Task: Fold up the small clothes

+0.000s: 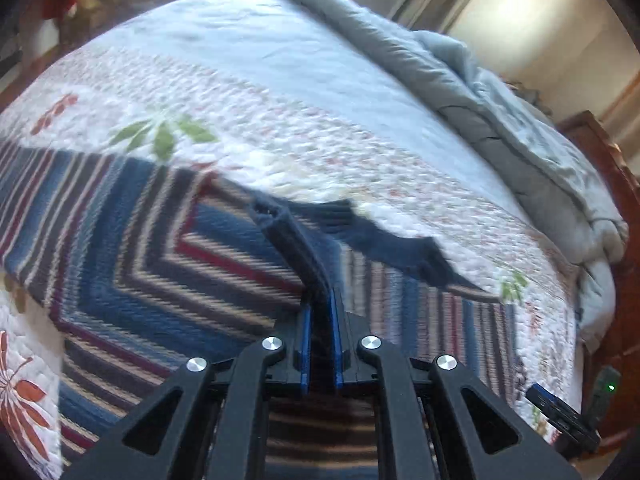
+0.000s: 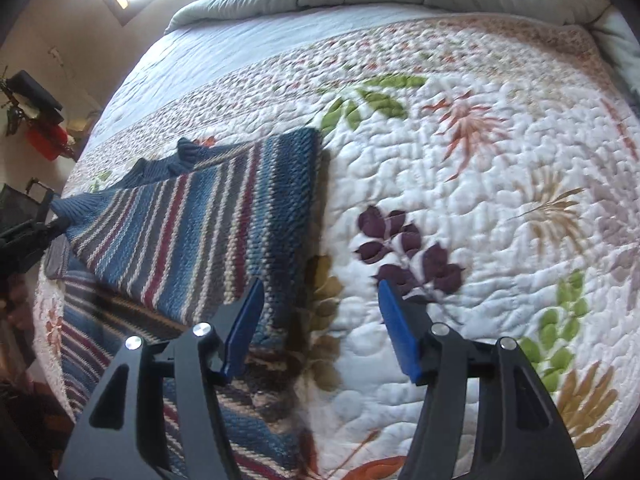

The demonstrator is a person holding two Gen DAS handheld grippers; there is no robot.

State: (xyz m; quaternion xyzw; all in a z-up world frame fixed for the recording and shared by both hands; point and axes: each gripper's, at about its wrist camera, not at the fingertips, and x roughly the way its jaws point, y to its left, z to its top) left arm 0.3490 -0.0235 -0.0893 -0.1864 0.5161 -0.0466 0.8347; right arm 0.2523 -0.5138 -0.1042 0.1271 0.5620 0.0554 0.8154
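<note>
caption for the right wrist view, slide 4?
Open right gripper hovers over floral quilt beside partly folded striped sweater.

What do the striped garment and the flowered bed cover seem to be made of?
Striped garment: probably a chunky wool or acrylic knit, matte; thick ribbed stitch rows show. The left claw is shut on it.
Flowered bed cover: seemingly quilted cotton, soft and matte; puffy stitched ripples cross the printed leaves.

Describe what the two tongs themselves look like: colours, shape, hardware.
Both look alike. The left tongs have matte black angular linkage arms with triangular cut-outs, round silver pivot bolts, and flat blue pads inside black fingers. The right tongs show the same black frame, silver bolts and blue pads. No cables, markings or sleeves show.
</note>
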